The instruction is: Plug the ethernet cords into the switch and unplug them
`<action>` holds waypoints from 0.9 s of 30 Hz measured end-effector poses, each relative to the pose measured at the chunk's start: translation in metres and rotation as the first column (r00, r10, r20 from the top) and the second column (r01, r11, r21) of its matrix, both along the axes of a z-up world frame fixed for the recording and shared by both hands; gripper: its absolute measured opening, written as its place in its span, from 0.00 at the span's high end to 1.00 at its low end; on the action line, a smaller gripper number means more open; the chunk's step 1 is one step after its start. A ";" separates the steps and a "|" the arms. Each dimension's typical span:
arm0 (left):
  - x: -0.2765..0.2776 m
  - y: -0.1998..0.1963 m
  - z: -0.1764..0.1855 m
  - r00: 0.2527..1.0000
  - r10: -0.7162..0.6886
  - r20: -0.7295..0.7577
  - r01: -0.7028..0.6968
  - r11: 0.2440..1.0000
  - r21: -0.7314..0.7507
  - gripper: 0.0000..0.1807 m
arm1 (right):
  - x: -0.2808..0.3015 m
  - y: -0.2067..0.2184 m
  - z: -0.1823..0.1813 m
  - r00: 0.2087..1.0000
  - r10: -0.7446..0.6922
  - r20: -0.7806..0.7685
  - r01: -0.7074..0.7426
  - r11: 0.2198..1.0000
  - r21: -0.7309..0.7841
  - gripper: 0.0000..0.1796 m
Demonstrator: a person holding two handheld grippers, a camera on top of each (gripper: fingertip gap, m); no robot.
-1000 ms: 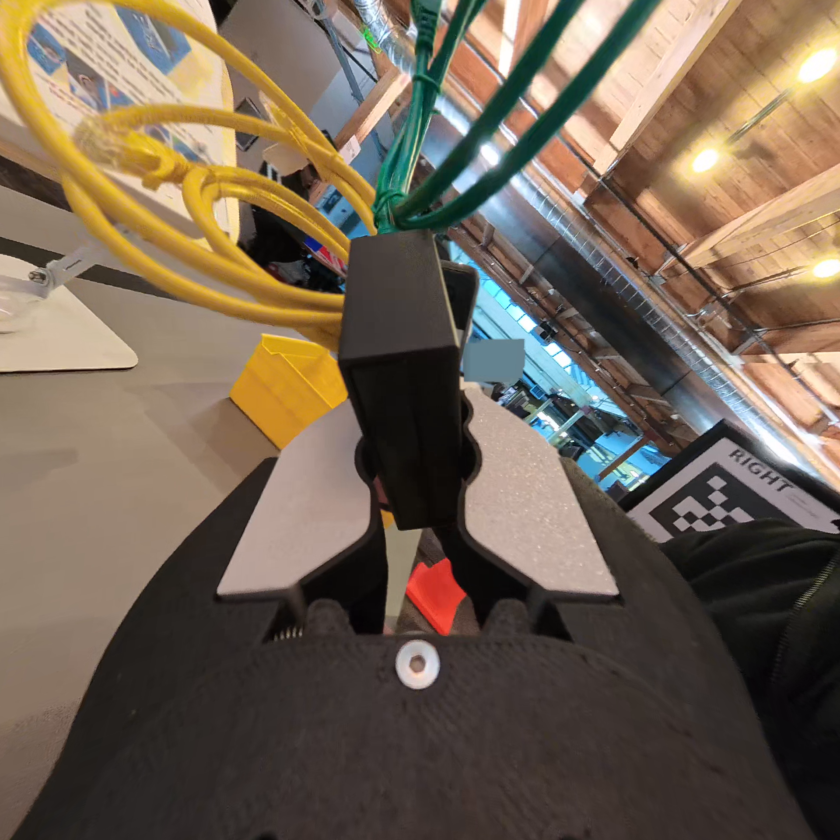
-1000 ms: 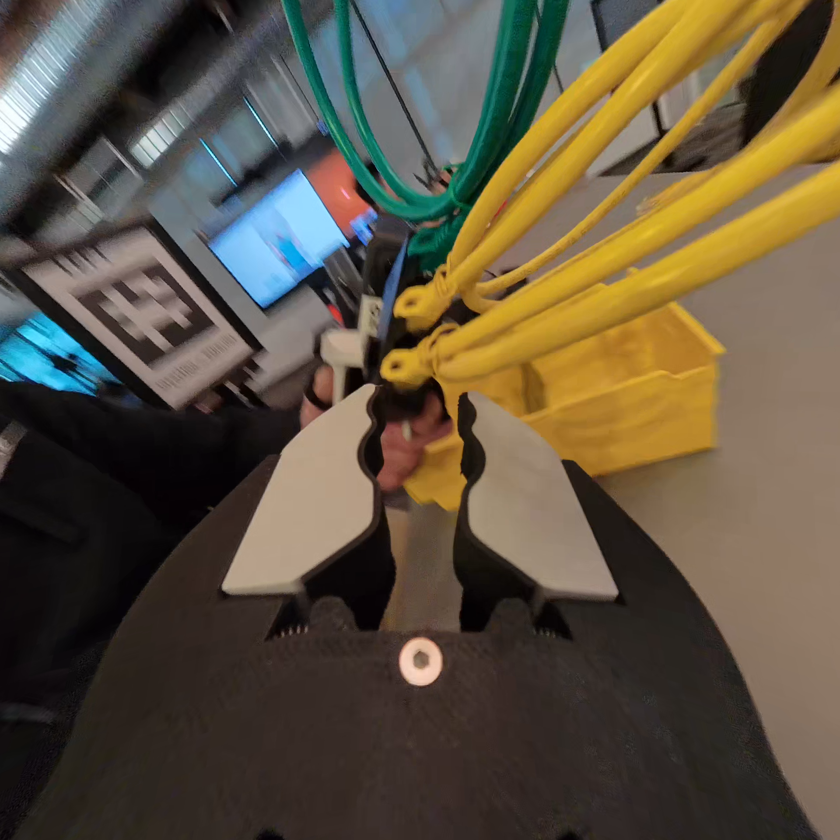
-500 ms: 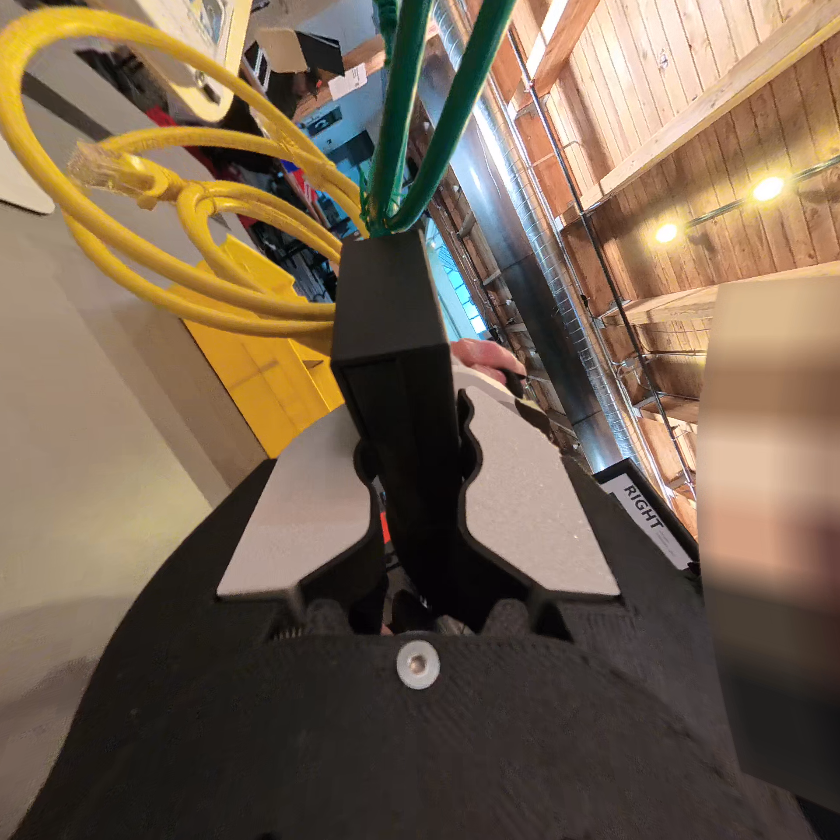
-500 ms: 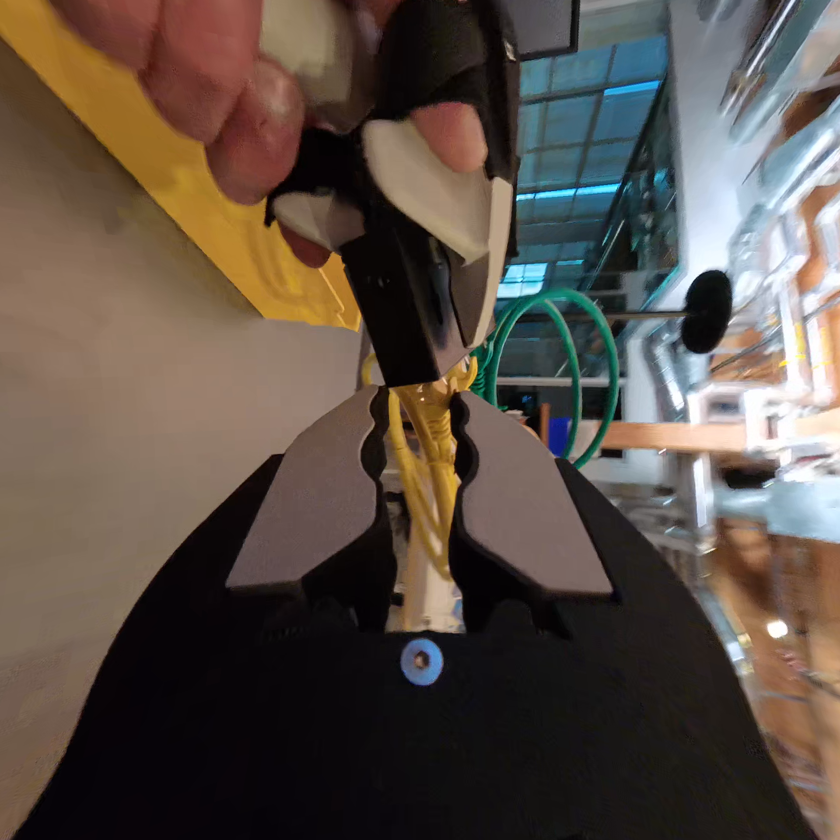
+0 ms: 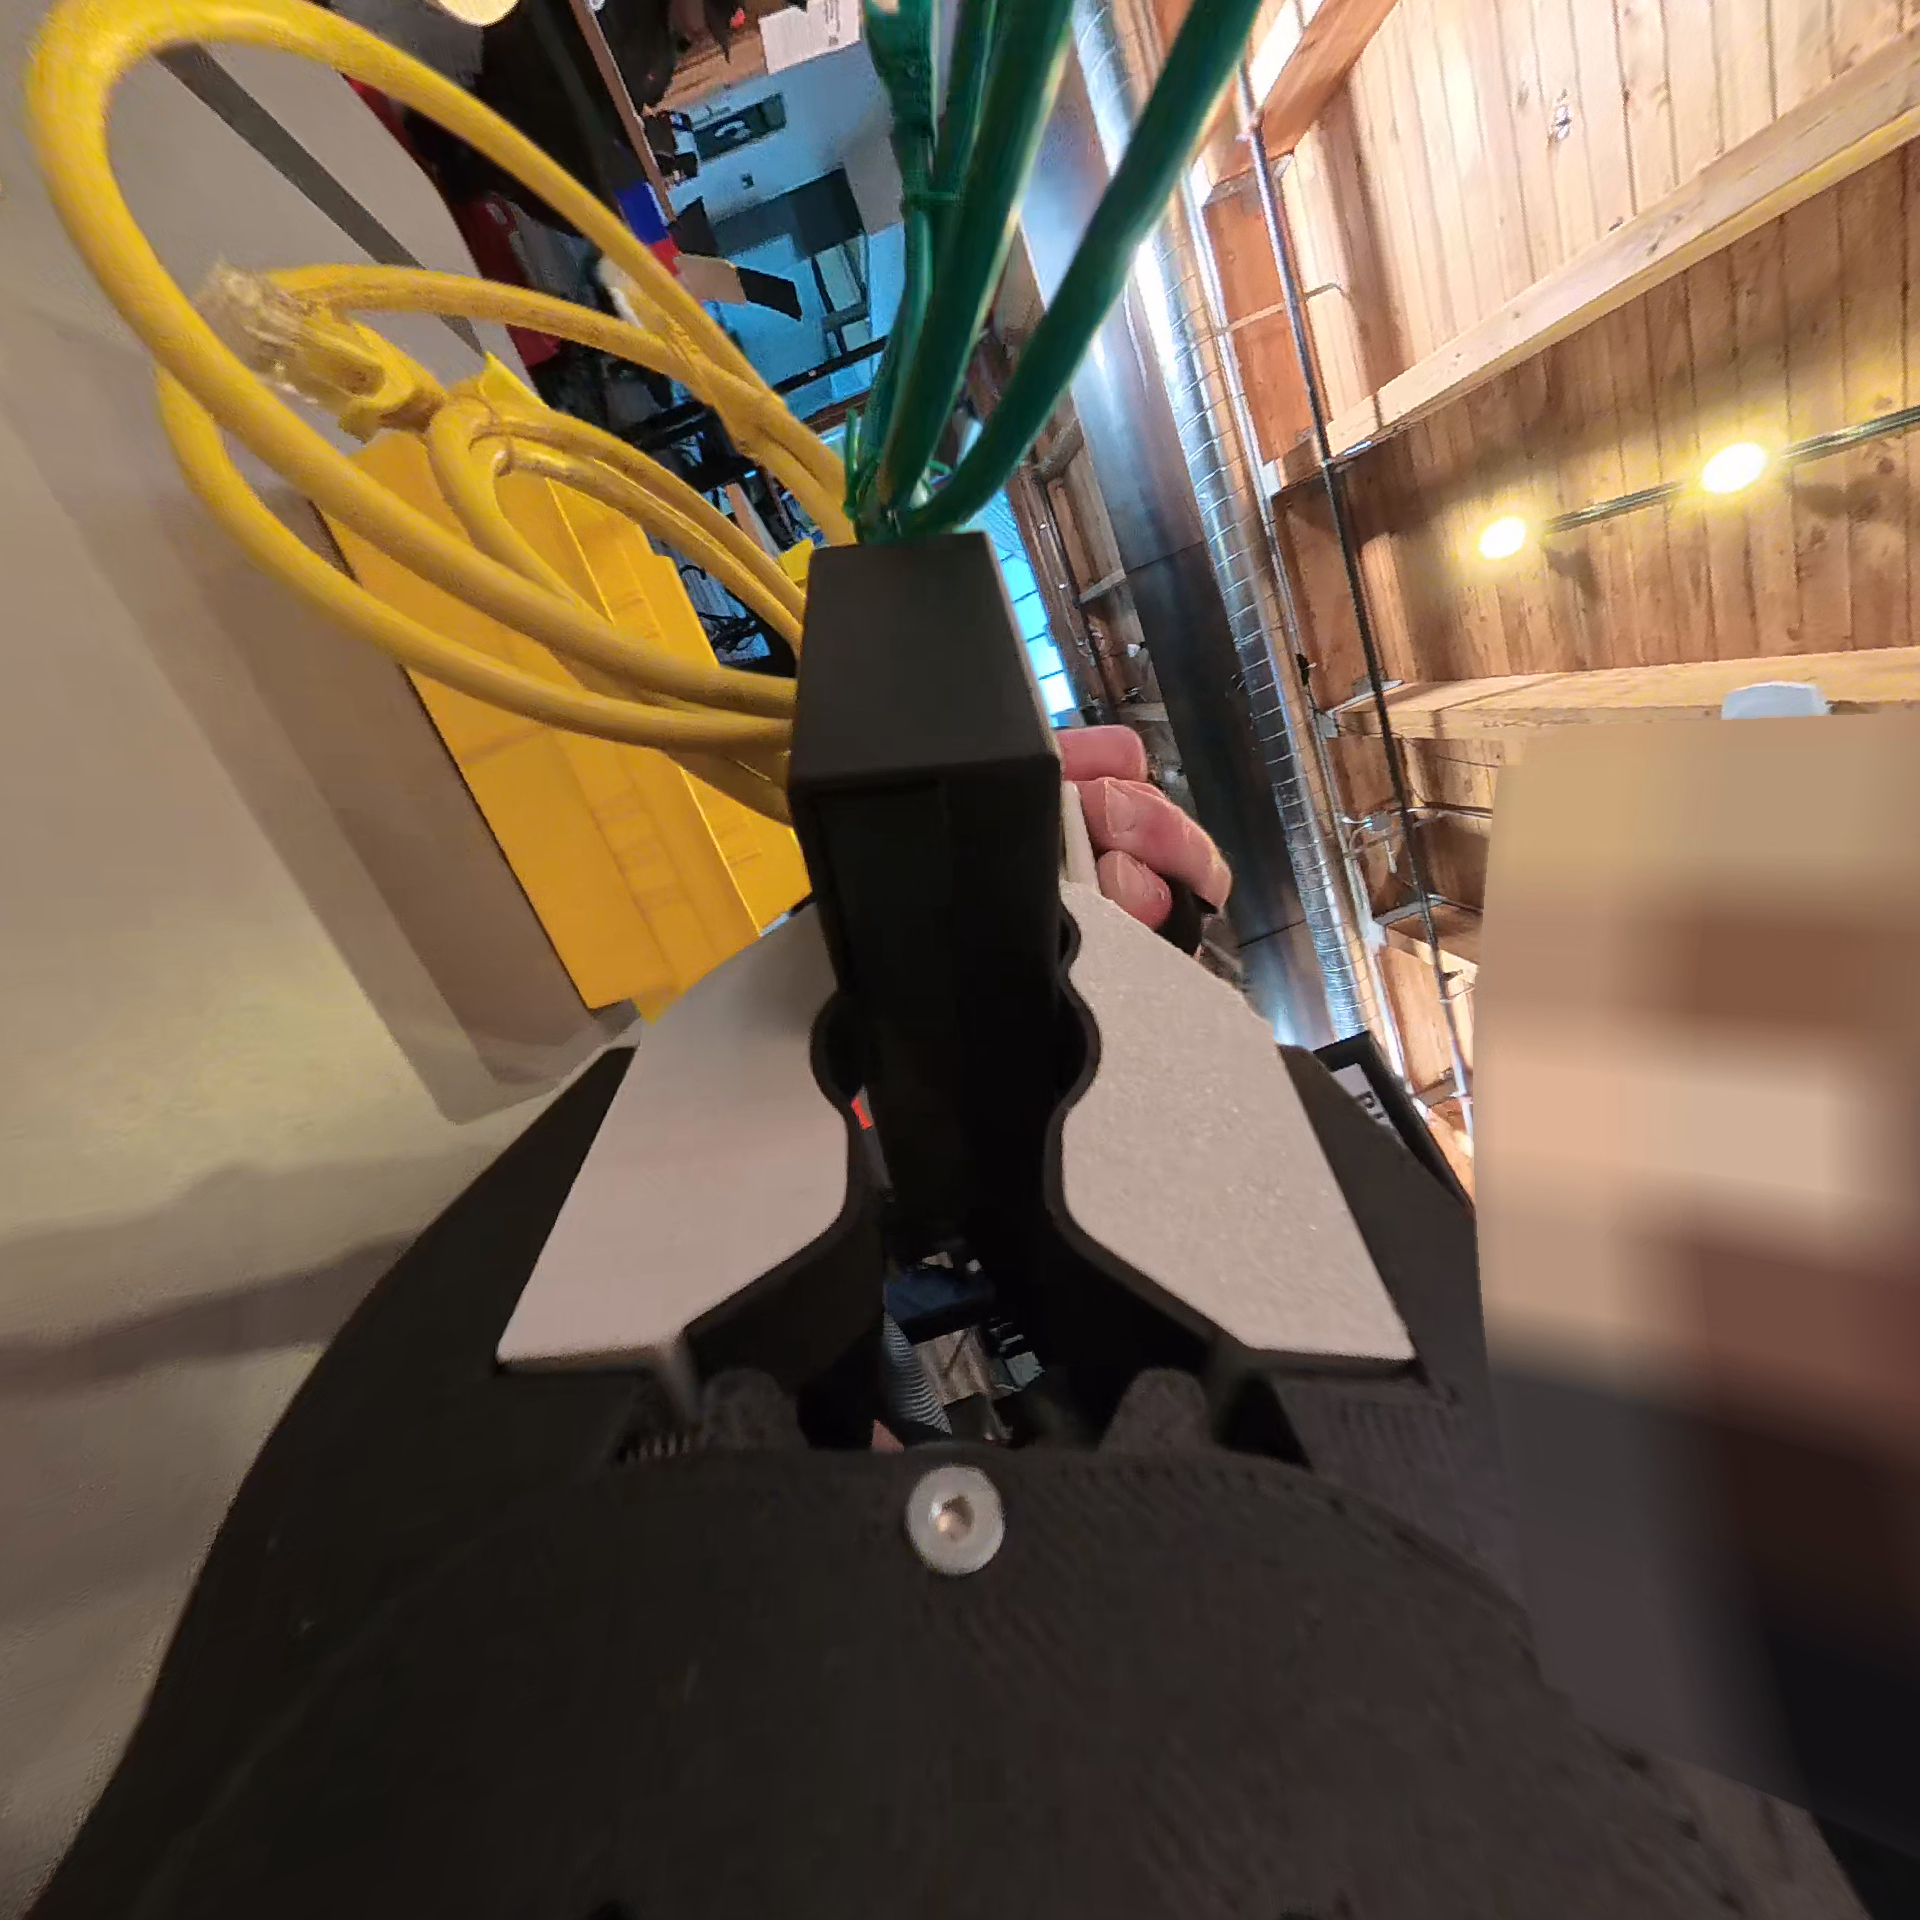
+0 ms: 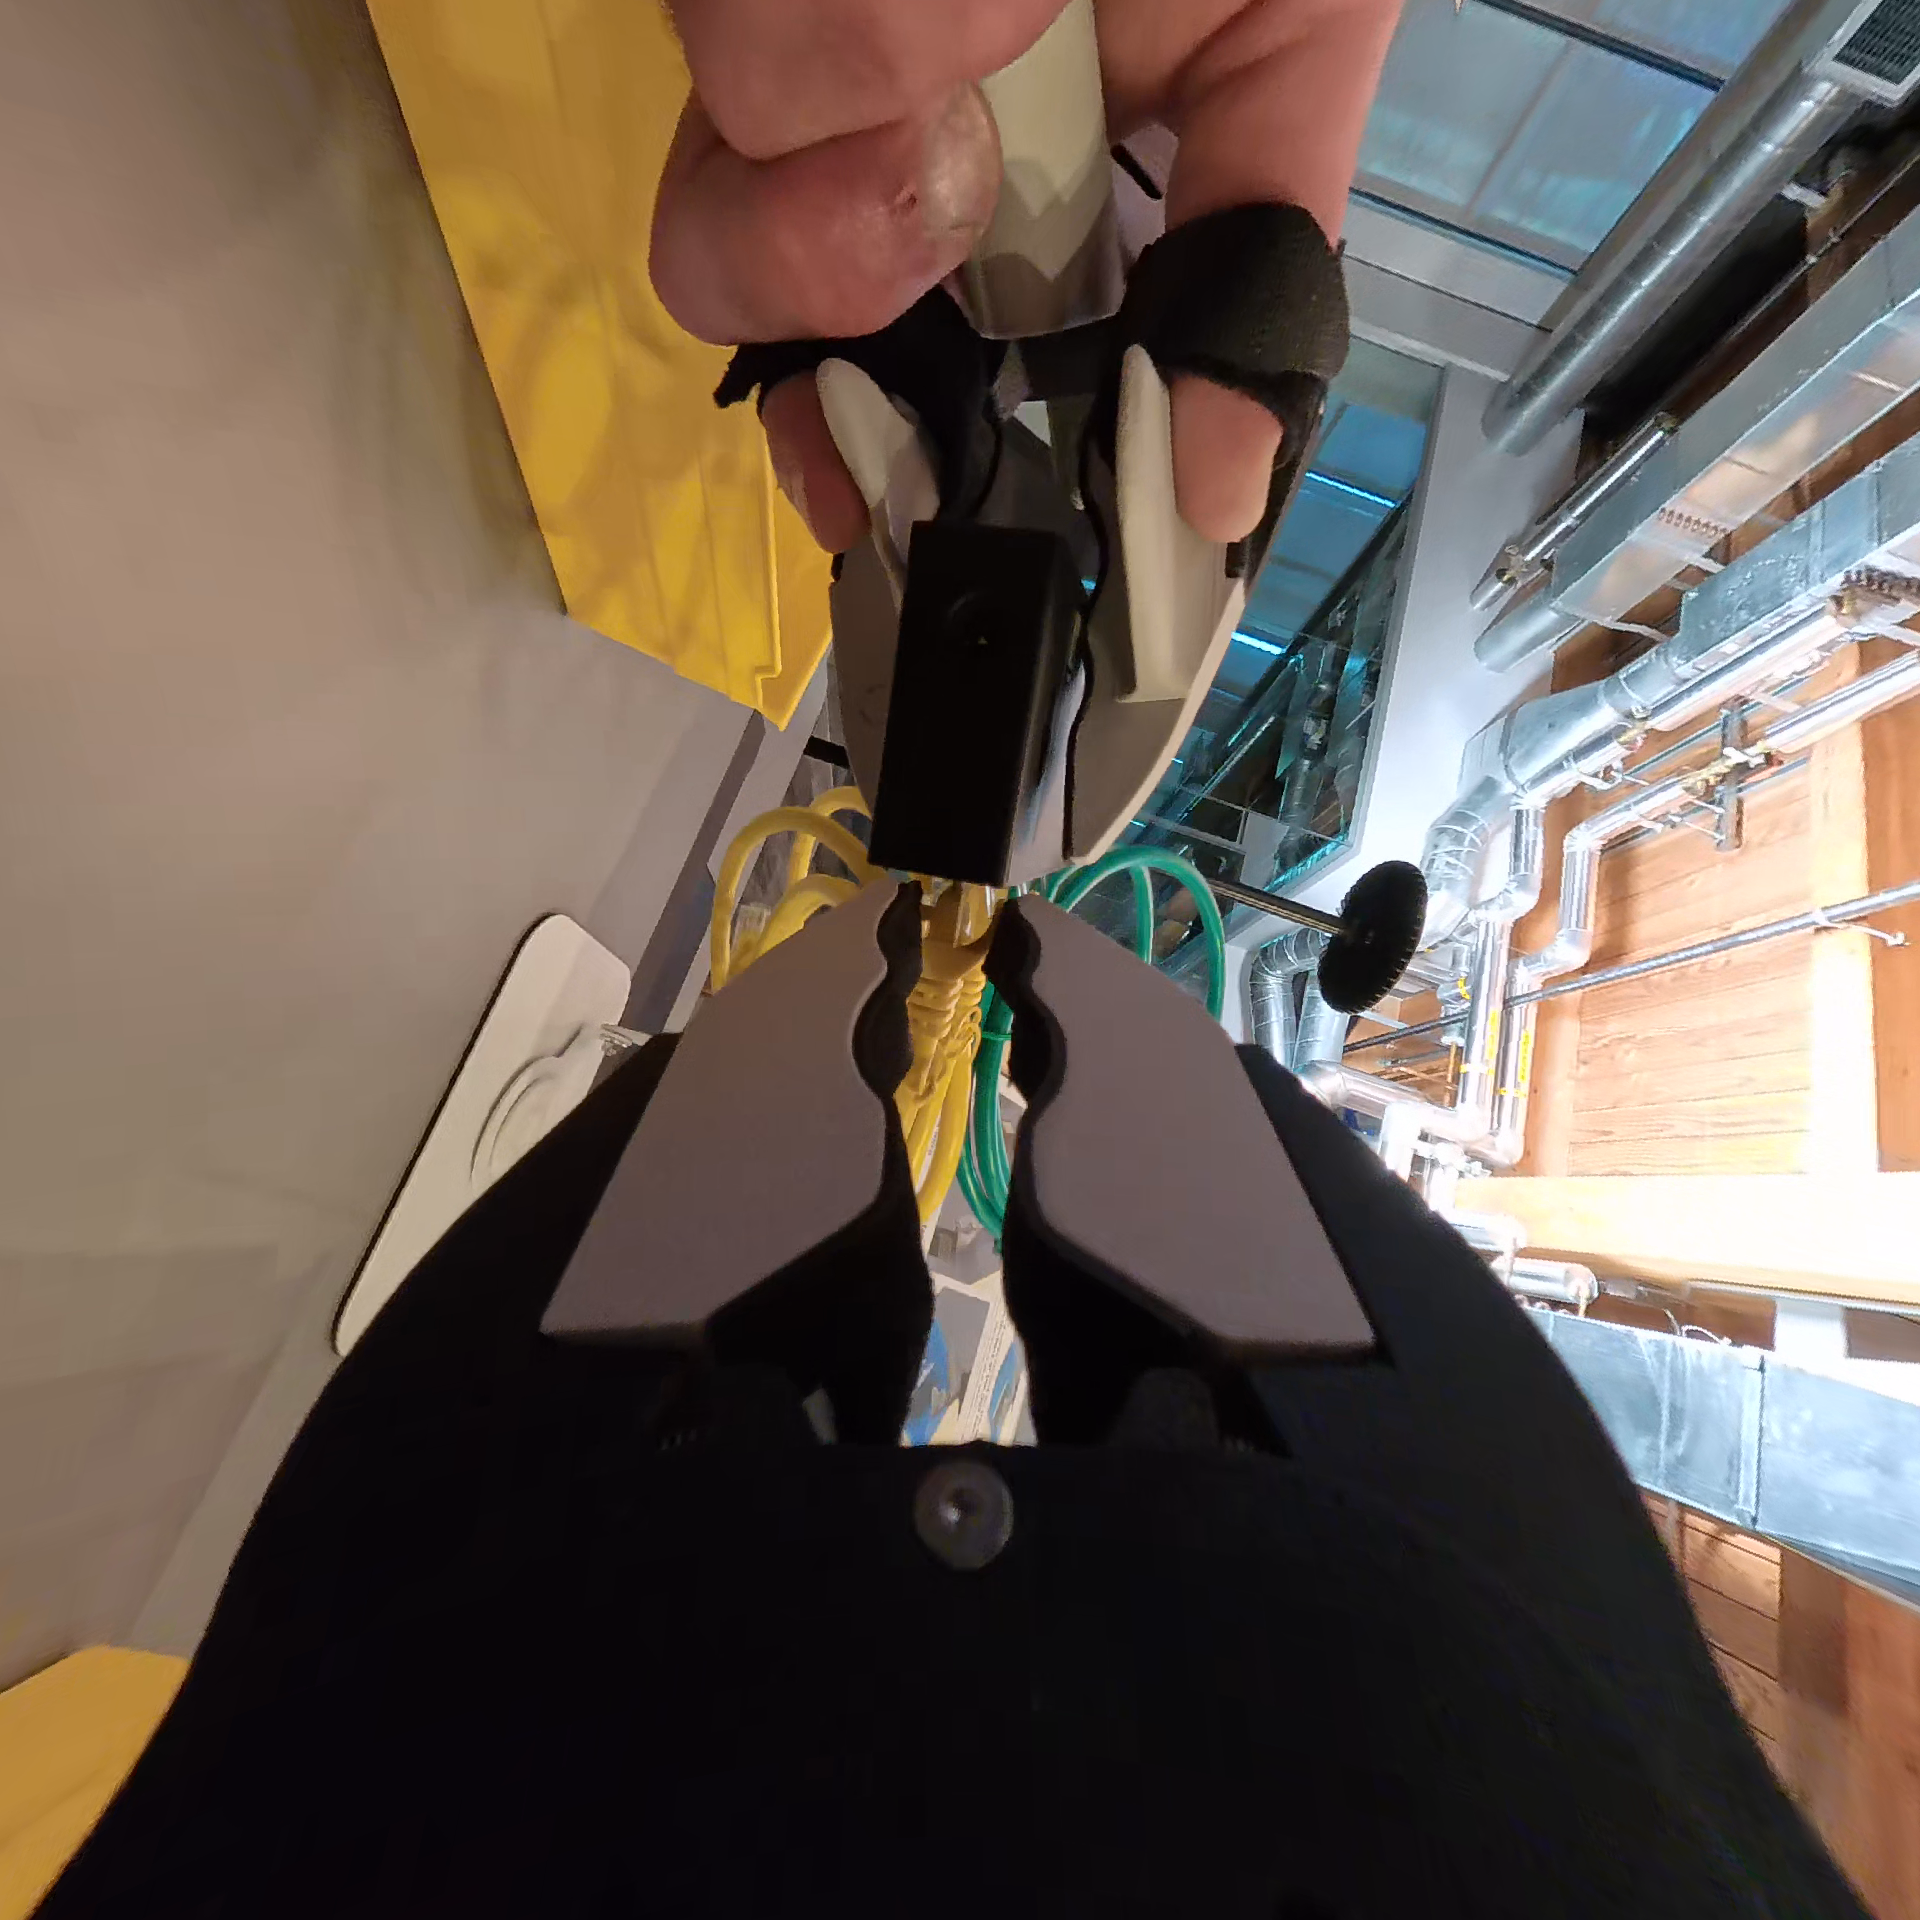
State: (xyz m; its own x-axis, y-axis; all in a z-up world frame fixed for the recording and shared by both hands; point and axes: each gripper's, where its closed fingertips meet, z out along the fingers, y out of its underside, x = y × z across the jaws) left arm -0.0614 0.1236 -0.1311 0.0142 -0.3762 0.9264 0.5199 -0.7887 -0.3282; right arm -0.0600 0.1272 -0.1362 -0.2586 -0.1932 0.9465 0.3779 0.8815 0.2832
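My left gripper (image 5: 940,997) is shut on the black switch (image 5: 914,707) and holds it up off the table, end-on. Green cords (image 5: 997,312) and yellow cords (image 5: 416,582) leave its far end. One loose yellow plug (image 5: 260,312) hangs free at the left. In the right wrist view my right gripper (image 6: 951,925) is shut on a yellow ethernet plug (image 6: 948,961), whose tip is at the switch's (image 6: 966,717) near face. I cannot tell how deep it sits. The left gripper's pale fingers (image 6: 1153,582) clamp the switch, and a hand (image 6: 831,156) is behind them.
A yellow bin (image 5: 603,790) stands on the grey table (image 5: 156,935) and also shows in the right wrist view (image 6: 582,364). A white stand base (image 6: 499,1101) lies on the table. Loops of green cord (image 6: 1132,904) hang past the switch. Wooden walls and pipes are behind. The grippers are tip to tip, or close to it.
Both views have swung round. My right gripper has come to face the switch head-on, with the yellow plug at its ports. My left gripper has kept hold of the switch and tilted.
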 end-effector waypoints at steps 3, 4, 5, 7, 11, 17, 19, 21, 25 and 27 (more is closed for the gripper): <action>0.003 -0.002 -0.001 1.000 -0.004 0.027 0.005 1.000 -0.008 0.83 | 0.003 -0.001 0.000 1.000 0.001 0.018 -0.001 1.000 0.000 0.93; 0.004 -0.002 -0.002 0.999 -0.009 0.035 0.009 1.000 -0.014 0.83 | 0.004 -0.001 -0.001 1.000 -0.001 0.030 0.001 1.000 0.003 0.93; 0.006 -0.003 -0.004 0.999 -0.016 0.028 0.016 1.000 -0.020 0.83 | 0.005 -0.001 -0.003 0.998 -0.006 0.055 0.006 1.000 -0.008 0.93; 0.009 -0.003 -0.006 0.998 -0.030 0.053 0.031 0.999 -0.025 0.82 | 0.008 -0.001 -0.006 0.994 -0.023 0.107 0.026 0.999 -0.023 0.94; 0.013 -0.007 0.001 0.992 -0.051 0.113 0.049 0.999 0.020 0.79 | 0.012 0.000 0.000 0.990 -0.041 0.138 0.049 0.998 -0.051 0.94; 0.019 -0.013 0.002 0.989 -0.061 0.138 0.057 0.998 0.034 0.81 | 0.015 0.002 0.004 0.997 -0.015 0.079 0.015 1.000 0.007 0.93; 0.022 -0.016 0.002 0.977 -0.080 0.195 0.081 0.997 0.005 0.82 | 0.018 0.004 0.003 0.996 -0.012 0.083 0.009 0.999 0.032 0.86; 0.027 -0.020 -0.002 0.975 -0.109 0.194 0.111 0.994 -0.002 0.82 | 0.019 0.002 0.001 0.996 0.002 0.085 -0.006 0.999 0.042 0.88; 0.036 -0.022 -0.007 0.971 -0.131 0.199 0.139 0.990 -0.028 0.82 | 0.021 0.004 -0.005 0.994 -0.004 0.110 -0.002 0.999 0.051 0.90; 0.037 -0.022 -0.010 0.972 -0.122 0.200 0.133 0.990 -0.042 0.82 | 0.023 0.005 -0.008 0.992 -0.023 0.127 0.018 0.999 0.040 0.91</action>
State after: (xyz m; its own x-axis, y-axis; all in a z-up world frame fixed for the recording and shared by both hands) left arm -0.0241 0.1019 -0.1409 -0.2151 -0.3115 0.9256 0.4639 -0.8666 -0.1838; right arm -0.0374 0.1322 -0.1446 -0.3803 -0.2226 0.8977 0.3543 0.8615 0.3637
